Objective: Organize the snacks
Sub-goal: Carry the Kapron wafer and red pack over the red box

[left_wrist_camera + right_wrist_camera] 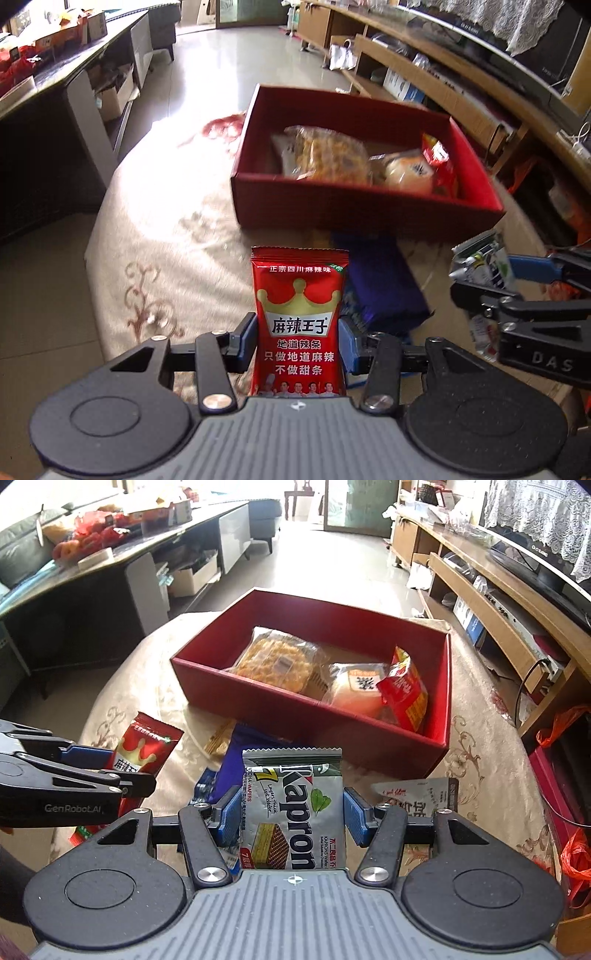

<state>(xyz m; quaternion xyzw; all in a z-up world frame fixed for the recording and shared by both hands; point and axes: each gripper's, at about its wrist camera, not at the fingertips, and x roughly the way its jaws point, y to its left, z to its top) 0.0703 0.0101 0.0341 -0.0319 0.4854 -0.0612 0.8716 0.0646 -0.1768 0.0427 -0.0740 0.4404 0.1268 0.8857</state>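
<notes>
Left wrist view: the left gripper (pixel 298 341) clamps a red 麻辣王子 spicy-strip packet (pixel 299 325) upright above the tablecloth (pixel 155 229). The right gripper (pixel 291 818) pinches a silver Kaprons wafer pack (pixel 293 808) before the red box (pixel 310 709).

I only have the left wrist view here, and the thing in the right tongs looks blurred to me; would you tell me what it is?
Observer: The right tongs are shut on a silver wafer packet marked Kaprons, held upright between the pads.
Operator: Thank you. Is anything beside them hidden from me?
Observer: Yes, a white packet lies on the table just to their right, outside the box.
</notes>
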